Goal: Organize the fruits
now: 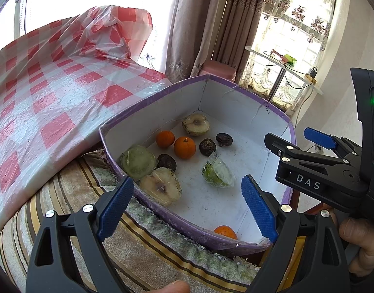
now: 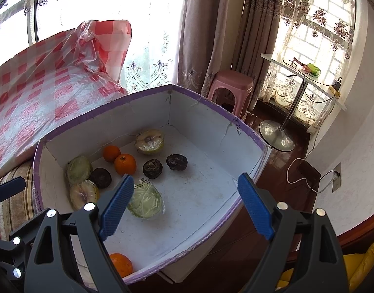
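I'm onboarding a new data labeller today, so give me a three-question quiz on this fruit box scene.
1. True or false: the left gripper holds an orange.
2. How many round orange citrus fruits lie in the purple-rimmed white cardboard box?
3. Which item sits nearest the right gripper? A) a wrinkled dark round fruit B) the plastic-wrapped green cabbage wedge C) the pink plastic stool

Key: 1 false, both grippers are open and hold nothing. 2 three: two side by side, one at the near wall. 3 B.
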{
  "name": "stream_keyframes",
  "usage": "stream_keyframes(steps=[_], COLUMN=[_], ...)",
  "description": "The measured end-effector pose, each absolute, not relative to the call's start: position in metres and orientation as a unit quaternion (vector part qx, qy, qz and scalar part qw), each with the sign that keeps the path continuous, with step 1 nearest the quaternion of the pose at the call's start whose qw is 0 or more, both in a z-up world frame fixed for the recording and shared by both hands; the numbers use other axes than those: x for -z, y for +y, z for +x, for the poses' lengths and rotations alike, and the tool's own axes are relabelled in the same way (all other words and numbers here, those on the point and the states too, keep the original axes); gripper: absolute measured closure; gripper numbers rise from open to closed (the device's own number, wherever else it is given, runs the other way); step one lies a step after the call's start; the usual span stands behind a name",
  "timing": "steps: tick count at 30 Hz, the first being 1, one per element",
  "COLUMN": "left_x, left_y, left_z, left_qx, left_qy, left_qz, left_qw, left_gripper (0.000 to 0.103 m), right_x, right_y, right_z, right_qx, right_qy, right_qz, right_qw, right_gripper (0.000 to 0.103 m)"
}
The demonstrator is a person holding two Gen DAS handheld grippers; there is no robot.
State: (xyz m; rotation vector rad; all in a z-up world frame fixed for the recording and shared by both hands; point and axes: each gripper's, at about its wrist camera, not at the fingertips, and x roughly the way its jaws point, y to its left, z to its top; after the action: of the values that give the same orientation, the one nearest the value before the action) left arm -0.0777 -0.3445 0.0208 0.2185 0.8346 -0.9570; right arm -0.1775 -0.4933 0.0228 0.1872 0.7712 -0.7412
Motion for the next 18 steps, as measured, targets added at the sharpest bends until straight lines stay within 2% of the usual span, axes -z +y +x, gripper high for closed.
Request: stream_keyframes(steps=[18], left_x=[-0.0245], left_y=[-0.3437], left_z=[-0.0843], left_qx=[0.47], left_qy=[0.399], left_qz=[0.095], left_qw=[0.781], left_gripper=[0.016], right_x=[-0.0235], right_y=[-0.4949], right_z=[-0.1807], right_qx=[0.359], right_qy=[0.359], right_qz=[0.093], right_qw=[0.857], right_gripper=[0.016])
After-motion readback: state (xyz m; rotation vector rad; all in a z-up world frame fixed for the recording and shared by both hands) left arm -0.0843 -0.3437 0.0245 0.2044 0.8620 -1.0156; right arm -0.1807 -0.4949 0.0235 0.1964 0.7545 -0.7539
